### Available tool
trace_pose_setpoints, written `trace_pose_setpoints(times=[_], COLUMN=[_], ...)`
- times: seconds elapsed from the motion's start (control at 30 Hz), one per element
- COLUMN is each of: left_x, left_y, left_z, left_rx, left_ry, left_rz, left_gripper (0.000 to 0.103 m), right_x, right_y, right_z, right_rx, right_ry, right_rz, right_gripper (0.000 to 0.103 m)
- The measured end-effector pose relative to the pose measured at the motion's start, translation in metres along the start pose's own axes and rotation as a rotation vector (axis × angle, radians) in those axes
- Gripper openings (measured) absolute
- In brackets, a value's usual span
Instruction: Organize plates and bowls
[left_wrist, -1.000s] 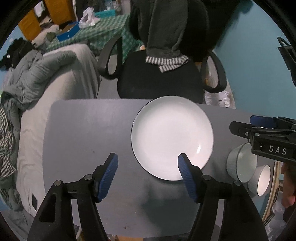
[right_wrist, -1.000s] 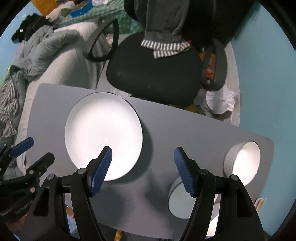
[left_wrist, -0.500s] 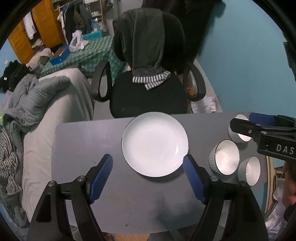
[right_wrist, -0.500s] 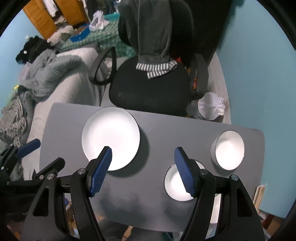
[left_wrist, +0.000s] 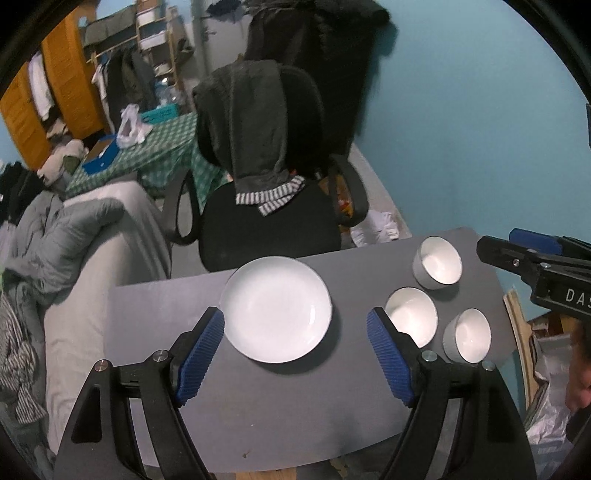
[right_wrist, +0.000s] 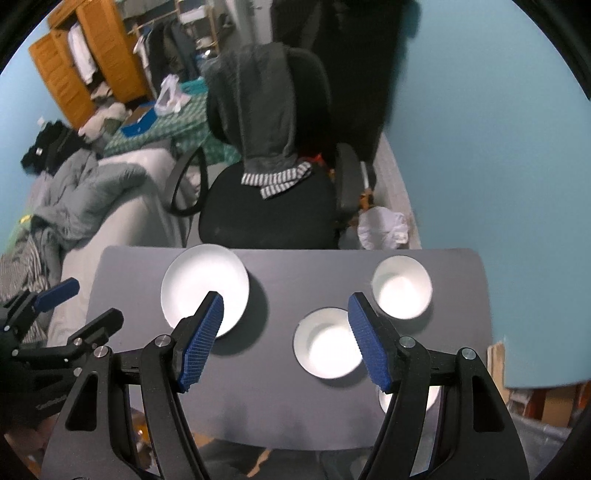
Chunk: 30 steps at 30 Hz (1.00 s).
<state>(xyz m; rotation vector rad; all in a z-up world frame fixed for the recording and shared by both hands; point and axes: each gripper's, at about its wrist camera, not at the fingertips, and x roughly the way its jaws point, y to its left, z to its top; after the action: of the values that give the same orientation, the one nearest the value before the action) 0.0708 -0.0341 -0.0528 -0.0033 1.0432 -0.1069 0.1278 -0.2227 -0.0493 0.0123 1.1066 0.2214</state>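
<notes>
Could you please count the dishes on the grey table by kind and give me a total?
Plates: 1, the white plate.
Bowls: 3, the far bowl, the middle bowl and the near bowl.
Total: 4 dishes, all set apart on the grey table.
</notes>
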Motion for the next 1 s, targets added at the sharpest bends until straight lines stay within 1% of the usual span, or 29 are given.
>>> trace_pose_setpoints(times=[0.27,0.6,1.0], left_x=[-0.012,-0.027,-0.024], left_y=[-0.026,-0.054,-0.085], left_z=[0.006,0.018,0.022], left_rx=[0.065,0.106,0.159], left_ry=[-0.013,-0.046,-0.027], left_rz=[-0.066,-0.141,-0.191], left_gripper=[0.081,0.081,0.081], right_x=[-0.033,-0.067,-0.086], right_y=[-0.026,-0.060,-0.089], right_z=[-0.019,-0.039,-0.058], right_rx=[0.097,0.214,0.307], right_ry=[-0.052,-0.111,-0.113], right_rz=[-0.045,-0.114,-0.153], right_gripper=[0.069,0.069,0.069])
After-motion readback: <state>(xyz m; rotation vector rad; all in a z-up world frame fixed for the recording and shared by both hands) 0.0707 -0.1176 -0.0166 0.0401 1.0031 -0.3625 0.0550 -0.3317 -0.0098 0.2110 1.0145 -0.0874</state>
